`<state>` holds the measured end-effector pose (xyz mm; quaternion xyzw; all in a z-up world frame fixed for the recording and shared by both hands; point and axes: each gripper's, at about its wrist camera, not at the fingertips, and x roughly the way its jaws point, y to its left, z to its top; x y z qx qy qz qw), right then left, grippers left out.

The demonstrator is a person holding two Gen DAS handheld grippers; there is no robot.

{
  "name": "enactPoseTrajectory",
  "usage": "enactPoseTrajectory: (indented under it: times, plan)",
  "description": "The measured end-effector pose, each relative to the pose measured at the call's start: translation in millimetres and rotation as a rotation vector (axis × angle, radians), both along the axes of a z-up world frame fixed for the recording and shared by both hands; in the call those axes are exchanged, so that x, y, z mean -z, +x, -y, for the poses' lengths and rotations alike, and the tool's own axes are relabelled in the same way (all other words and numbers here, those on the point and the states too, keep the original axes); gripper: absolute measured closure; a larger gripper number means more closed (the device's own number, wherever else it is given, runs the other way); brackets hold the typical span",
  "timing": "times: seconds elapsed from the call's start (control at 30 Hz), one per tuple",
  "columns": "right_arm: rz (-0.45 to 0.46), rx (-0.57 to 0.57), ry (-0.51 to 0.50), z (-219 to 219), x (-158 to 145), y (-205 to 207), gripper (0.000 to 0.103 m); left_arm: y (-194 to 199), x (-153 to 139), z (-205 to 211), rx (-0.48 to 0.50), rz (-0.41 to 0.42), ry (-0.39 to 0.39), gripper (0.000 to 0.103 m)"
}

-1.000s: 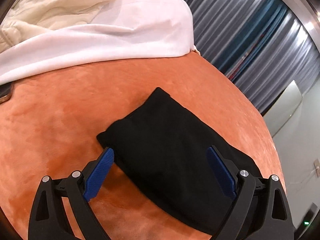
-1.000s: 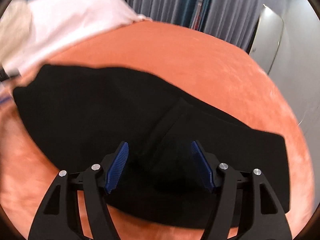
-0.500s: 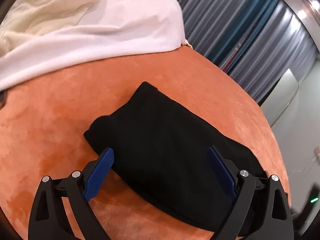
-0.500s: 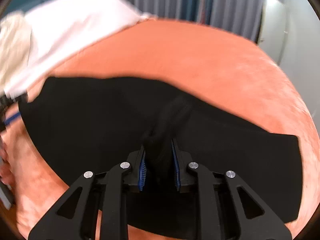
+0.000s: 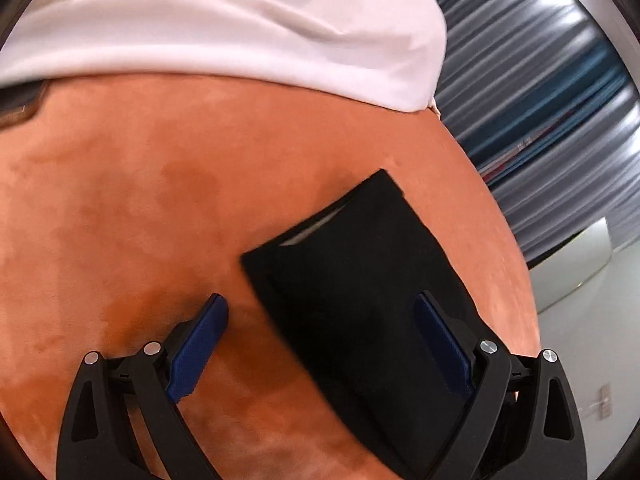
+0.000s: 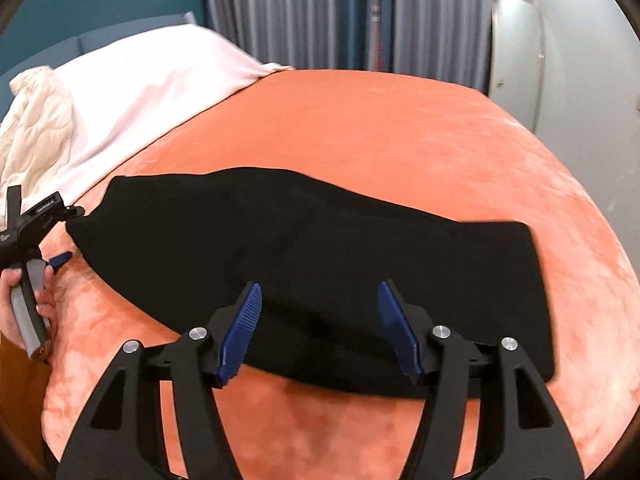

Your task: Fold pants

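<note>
The black pants (image 6: 320,248) lie folded into a flat oblong on the orange bedspread (image 6: 400,128). In the left wrist view the pants (image 5: 360,280) run from centre to lower right. My left gripper (image 5: 320,340) is open and empty, low over the pants' near left end; its right finger is above the cloth, its left finger over bare bedspread. It also shows in the right wrist view (image 6: 52,260), held by a hand at the far left. My right gripper (image 6: 320,320) is open and empty, just above the near edge of the pants.
A white sheet (image 5: 240,32) and a cream quilted cover (image 6: 32,140) lie at the head of the bed. Grey-blue curtains (image 6: 320,12) hang behind. The bed's edge drops off to the right, by a white panel (image 6: 516,60).
My right gripper was shut on a raised fold of the pants half a second ago; it has opened and let go, and the cloth lies flat. My left gripper has shifted left.
</note>
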<state>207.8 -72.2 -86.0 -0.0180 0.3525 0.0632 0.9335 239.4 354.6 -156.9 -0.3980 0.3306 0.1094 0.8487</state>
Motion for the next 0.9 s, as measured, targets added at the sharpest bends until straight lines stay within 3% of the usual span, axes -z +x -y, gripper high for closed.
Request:
enactPoseTrajectory:
  times: [0.07,0.17,0.23,0.3,0.47,0.53,0.57,0.6,0.67,0.7,0.77,0.8,0.9]
  plan:
    - [-0.004,0.032,0.012,19.2,-0.1,-8.6,0.044,8.1,1.3,6.7,0.026,-0.004,-0.002,0.013]
    - [-0.026,0.066,0.04,38.6,3.2,-16.4,0.042,19.3,-1.0,17.0,0.019,-0.036,0.072,0.014]
    - [-0.063,0.071,0.124,49.8,8.7,-11.1,0.042,20.3,-2.7,20.7,0.008,-0.05,0.091,0.014]
    - [-0.074,0.032,0.136,39.7,7.6,-1.6,0.042,20.6,-2.9,25.1,0.004,-0.06,0.099,0.012]
    - [-0.048,-0.163,0.011,-36.7,8.6,38.8,0.042,24.2,-1.3,28.9,-0.003,-0.07,0.114,0.012]
    - [-0.051,-0.16,0.014,-53.7,14.2,57.2,0.044,26.5,-0.3,27.4,0.009,-0.048,0.101,0.012]
    - [-0.051,-0.154,0.03,-57.3,15.3,64.2,0.047,27.2,-0.8,26.0,0.015,-0.035,0.093,0.023]
    - [-0.054,-0.143,0.057,-59.2,17.4,83.4,0.058,27.1,-2.4,24.7,0.023,-0.015,0.082,0.048]
    - [-0.064,-0.122,0.092,-66.6,22.5,108.4,0.075,30.0,-4.4,23.5,0.05,0.003,0.07,0.083]
    - [-0.075,-0.097,0.094,-68.3,27.2,117.0,0.084,31.1,-5.5,23.2,0.07,0.02,0.055,0.084]
    - [-0.123,-0.059,0.092,-72.8,44.9,138.3,0.09,31.5,-11.1,25.3,0.069,0.045,0.062,0.084]
    - [-0.171,-0.049,0.071,-77.9,61.3,149.7,0.091,30.6,-18.5,30.5,0.08,0.06,0.095,0.084]
    - [-0.156,-0.054,-0.001,-91.0,68.3,150.0,0.091,27.3,-48.5,53.8,0.125,0.113,0.202,0.087]
